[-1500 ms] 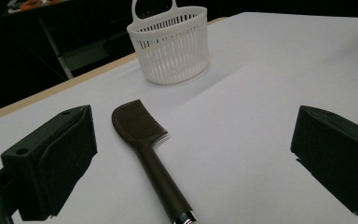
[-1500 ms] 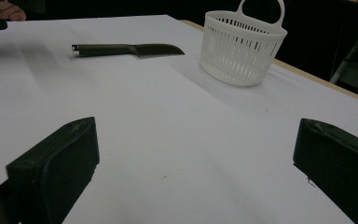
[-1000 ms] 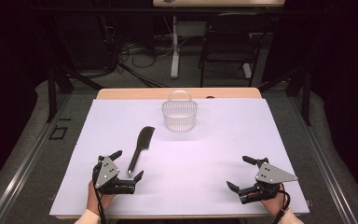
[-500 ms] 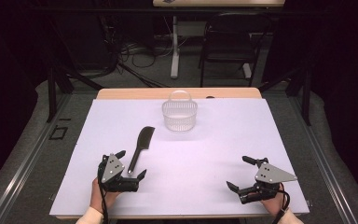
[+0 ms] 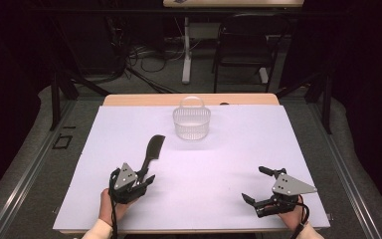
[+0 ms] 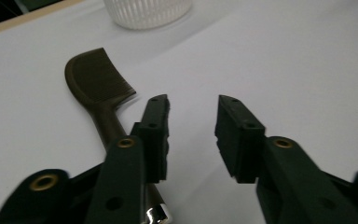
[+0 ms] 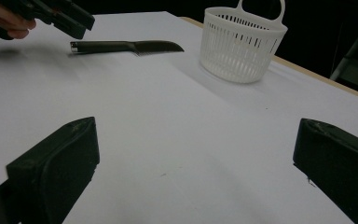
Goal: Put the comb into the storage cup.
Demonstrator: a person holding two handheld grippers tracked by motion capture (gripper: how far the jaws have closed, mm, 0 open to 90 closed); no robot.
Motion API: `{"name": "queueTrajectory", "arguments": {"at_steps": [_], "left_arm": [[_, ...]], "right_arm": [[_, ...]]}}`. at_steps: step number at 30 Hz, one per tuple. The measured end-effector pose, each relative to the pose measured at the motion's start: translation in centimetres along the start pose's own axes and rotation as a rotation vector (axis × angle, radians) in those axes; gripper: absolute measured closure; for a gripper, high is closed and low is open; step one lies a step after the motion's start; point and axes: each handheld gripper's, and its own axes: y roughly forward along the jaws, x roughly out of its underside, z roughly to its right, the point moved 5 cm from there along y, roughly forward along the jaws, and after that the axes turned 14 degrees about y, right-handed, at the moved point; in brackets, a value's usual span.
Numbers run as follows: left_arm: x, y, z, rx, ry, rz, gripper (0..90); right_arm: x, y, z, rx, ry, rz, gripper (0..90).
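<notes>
Comb (image 5: 151, 152) lies flat on the white table (image 5: 219, 164) left of centre, teeth end toward the basket (image 5: 192, 124), handle end under my left gripper (image 5: 140, 180). Its jaws have just been closing, but the comb sits outside the left jaw, with nothing between them, so it grips nothing. My right gripper (image 5: 254, 185) rests spread wide near the front edge, well apart, with bare table all around. I cannot tell what the basket, by the far edge, contains.
</notes>
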Motion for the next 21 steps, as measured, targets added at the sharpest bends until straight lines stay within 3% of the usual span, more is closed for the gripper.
{"name": "queueTrajectory", "arguments": {"at_steps": [6, 14, 21], "left_arm": [[0.6, 0.2, -0.2, 0.022, -0.028, -0.054, 89.8], [1.4, 0.3, -0.3, 0.040, -0.078, -0.132, 90.0], [1.8, 0.2, -0.4, 0.040, -0.078, -0.176, 90.0]], "right_arm": [[0.1, 0.0, 0.0, 0.000, 0.000, -0.005, 0.0], [0.0, 0.0, -0.1, -0.001, 0.001, 0.000, 0.0], [0.1, 0.0, -0.1, 0.000, 0.001, -0.003, 0.0]]}}
